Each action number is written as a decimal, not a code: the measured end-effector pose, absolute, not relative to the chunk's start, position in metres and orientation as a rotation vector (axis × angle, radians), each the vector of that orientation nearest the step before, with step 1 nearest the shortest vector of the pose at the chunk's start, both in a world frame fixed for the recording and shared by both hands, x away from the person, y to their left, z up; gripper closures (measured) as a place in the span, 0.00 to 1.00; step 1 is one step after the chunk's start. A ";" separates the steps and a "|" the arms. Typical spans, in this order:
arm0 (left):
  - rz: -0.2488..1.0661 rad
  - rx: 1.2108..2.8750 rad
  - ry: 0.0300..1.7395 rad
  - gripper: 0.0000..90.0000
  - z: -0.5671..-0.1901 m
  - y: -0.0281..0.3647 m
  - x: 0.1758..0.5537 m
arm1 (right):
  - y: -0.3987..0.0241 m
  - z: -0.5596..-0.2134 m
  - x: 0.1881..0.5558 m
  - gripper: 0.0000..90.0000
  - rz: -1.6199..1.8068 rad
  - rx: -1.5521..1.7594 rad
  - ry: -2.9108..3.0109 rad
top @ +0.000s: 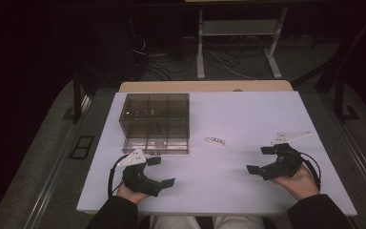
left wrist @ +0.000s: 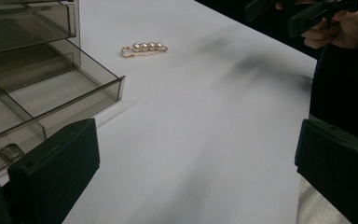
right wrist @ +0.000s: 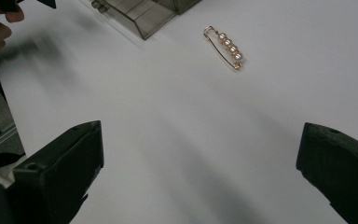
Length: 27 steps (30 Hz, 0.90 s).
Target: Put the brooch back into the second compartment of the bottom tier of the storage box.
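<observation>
A gold pin set with a row of pearls (top: 216, 140) lies on the white table (top: 248, 114), just right of a smoky clear compartment box (top: 156, 122). The pearl pin (left wrist: 144, 49) sits far ahead in the left gripper view, and the pearl pin (right wrist: 225, 45) lies ahead in the right gripper view. My left gripper (top: 161, 171) rests near the front left, open, jaws wide with nothing between them. My right gripper (top: 262, 160) sits at the front right, also open and empty. The box's lower drawer (left wrist: 51, 100) is pulled out.
The compartment box stands at the table's left middle, its divided drawers see-through. A wooden strip (top: 205, 86) borders the table's far edge. Beyond it are a metal frame and cables (top: 209, 62) on a dark floor. The other hand and its gripper (left wrist: 317, 18) appear far off.
</observation>
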<state>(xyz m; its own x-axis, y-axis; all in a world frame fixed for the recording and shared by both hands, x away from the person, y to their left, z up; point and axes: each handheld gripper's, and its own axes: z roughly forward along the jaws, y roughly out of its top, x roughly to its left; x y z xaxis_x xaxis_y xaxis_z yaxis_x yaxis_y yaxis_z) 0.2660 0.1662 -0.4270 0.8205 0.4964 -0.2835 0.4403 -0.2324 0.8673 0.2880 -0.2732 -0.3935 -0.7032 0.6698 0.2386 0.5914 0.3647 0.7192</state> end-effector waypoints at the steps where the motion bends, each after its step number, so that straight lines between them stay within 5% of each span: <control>1: 0.062 1.862 0.709 0.00 -0.427 0.166 0.266 | -0.272 -0.393 0.289 0.00 1.261 1.159 2.518; 27: 0.059 1.865 0.711 0.00 -0.427 0.166 0.266 | -0.247 -0.372 0.323 0.00 1.195 1.060 2.605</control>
<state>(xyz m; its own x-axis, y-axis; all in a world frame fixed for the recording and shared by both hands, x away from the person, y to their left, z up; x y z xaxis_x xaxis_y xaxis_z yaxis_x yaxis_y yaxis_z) 0.2660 0.1664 -0.4270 0.8197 0.4967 -0.2853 0.4432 -0.2345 0.8652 0.3228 -0.2474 -0.3718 -0.7560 0.6240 0.1975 0.5568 0.4546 0.6952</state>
